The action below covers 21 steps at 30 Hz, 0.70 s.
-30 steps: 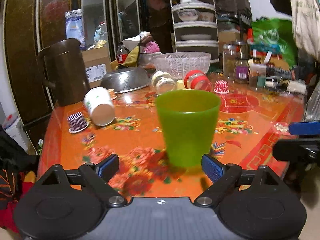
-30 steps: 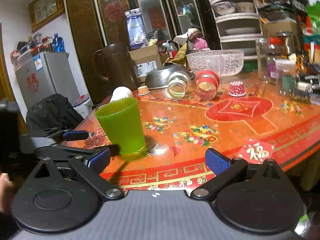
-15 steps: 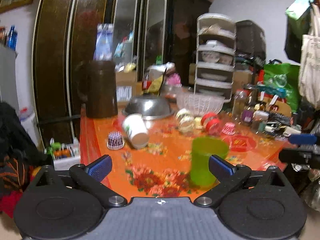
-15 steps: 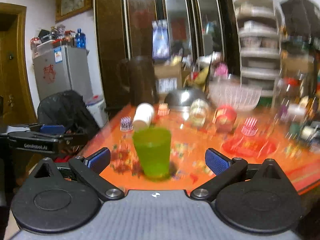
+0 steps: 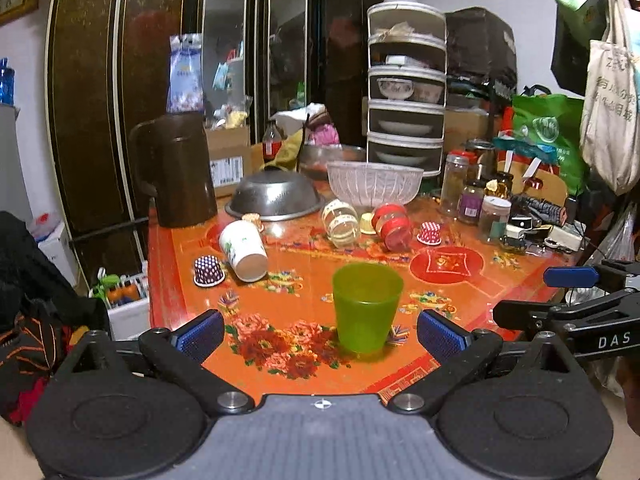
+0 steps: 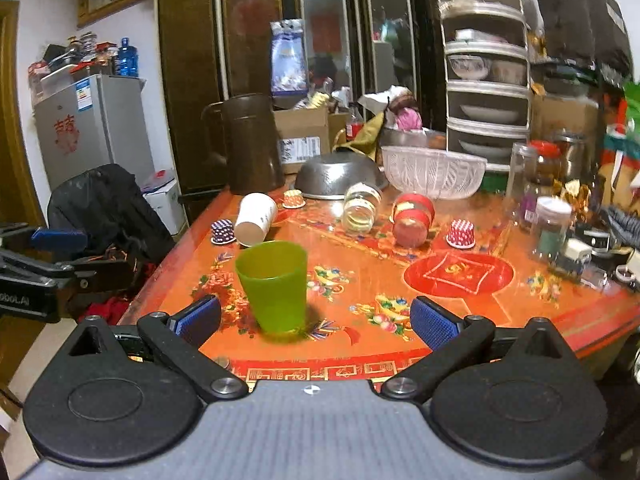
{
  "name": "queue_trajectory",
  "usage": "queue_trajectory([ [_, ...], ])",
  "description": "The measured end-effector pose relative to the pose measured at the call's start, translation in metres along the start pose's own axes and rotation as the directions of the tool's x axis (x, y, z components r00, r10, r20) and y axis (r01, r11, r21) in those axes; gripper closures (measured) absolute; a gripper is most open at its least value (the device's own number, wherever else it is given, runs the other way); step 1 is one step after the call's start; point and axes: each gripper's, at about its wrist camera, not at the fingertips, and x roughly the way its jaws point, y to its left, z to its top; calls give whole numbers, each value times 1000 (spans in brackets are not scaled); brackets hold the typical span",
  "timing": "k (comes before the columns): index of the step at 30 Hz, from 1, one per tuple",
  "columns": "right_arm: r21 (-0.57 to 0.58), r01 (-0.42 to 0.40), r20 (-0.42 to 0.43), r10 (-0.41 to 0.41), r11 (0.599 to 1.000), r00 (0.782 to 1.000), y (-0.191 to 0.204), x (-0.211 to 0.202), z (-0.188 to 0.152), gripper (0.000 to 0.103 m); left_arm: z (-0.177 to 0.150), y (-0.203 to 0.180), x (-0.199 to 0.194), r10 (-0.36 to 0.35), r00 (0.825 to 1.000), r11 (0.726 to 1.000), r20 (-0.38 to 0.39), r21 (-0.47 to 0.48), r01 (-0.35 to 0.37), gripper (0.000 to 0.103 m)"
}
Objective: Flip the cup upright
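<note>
Green cup (image 5: 367, 307) upright on orange surface (image 5: 452, 300), near front edge. Left gripper (image 5: 320, 334) jaws wide open, empty. Right gripper (image 6: 314, 320) likewise open; "DAS" readable on its arm. White cup (image 5: 243, 249) on side at cup's 10 o'clock.

Green cup (image 5: 367, 307), floral orange table (image 5: 304, 256)
</note>
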Motion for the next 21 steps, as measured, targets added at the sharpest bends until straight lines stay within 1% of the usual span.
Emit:
queue_trajectory([
  [5,20,15,-28,-14,1000,999,-5,3,0,1,0,5,4,9,1000,999,-26,-31,-9,0],
  [10,33,-7,-45,9,999,999,-5,0,-3,1,0,7,7,32,998,999,-44,-31,-34,0],
  [16,40,-19,-53,21,999,998,-3,2,-3,1,-2,5,11,27,998,999,-59,-25,-28,0],
  [21,35,-16,-50,18,999,999,-2,0,-2,1,-3,5,13,26,997,999,-70,-41,-29,0],
])
